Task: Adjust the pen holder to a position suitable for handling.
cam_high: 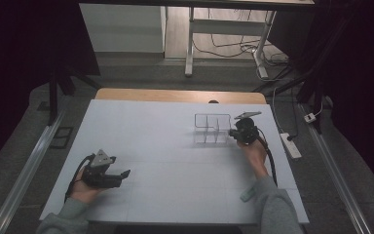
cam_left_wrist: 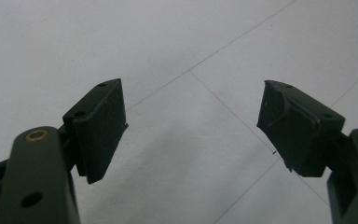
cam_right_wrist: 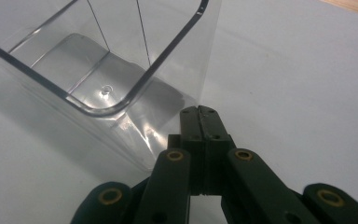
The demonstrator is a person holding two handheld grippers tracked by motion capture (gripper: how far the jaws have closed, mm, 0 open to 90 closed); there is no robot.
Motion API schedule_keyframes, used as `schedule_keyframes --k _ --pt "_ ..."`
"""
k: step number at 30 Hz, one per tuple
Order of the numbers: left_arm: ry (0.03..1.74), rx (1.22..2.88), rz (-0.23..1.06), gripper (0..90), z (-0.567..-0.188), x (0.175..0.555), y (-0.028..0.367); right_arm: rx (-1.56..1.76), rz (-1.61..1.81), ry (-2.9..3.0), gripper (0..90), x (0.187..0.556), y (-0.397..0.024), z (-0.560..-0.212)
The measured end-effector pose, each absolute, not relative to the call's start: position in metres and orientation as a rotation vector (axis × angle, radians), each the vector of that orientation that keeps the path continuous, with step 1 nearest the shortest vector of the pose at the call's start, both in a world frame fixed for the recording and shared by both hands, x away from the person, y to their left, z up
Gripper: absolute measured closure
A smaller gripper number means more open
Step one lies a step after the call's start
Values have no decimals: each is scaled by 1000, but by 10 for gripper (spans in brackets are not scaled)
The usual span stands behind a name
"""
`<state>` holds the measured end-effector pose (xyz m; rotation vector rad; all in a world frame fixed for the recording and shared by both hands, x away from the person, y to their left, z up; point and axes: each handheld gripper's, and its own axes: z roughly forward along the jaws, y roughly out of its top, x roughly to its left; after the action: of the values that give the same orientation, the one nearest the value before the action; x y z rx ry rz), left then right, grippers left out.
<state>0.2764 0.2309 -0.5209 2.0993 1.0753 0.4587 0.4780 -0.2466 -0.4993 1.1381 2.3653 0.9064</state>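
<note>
Beside the clear divided bin [cam_high: 212, 128] standing at the far right of the white counter [cam_high: 165, 146], the right hand-held gripper [cam_right_wrist: 199, 114] presses its jaws together, empty, against the bin's wall; well apart, the left hand-held gripper [cam_left_wrist: 191, 126] rests spread, holding nothing.

A: What's ahead of the left hand-held gripper [cam_left_wrist: 191, 126]?
B: Just the white counter [cam_left_wrist: 168, 56], crossed by thin seam lines.
A: And the jaws?
B: Spread wide apart, nothing between the dark pads [cam_left_wrist: 100, 126].
</note>
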Motion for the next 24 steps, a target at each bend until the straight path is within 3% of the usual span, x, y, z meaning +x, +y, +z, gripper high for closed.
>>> schedule_keyframes --k 24 --pt "1068 2107 457 229 -521 276 230 1079 913 2432 894 476 -212 -501"
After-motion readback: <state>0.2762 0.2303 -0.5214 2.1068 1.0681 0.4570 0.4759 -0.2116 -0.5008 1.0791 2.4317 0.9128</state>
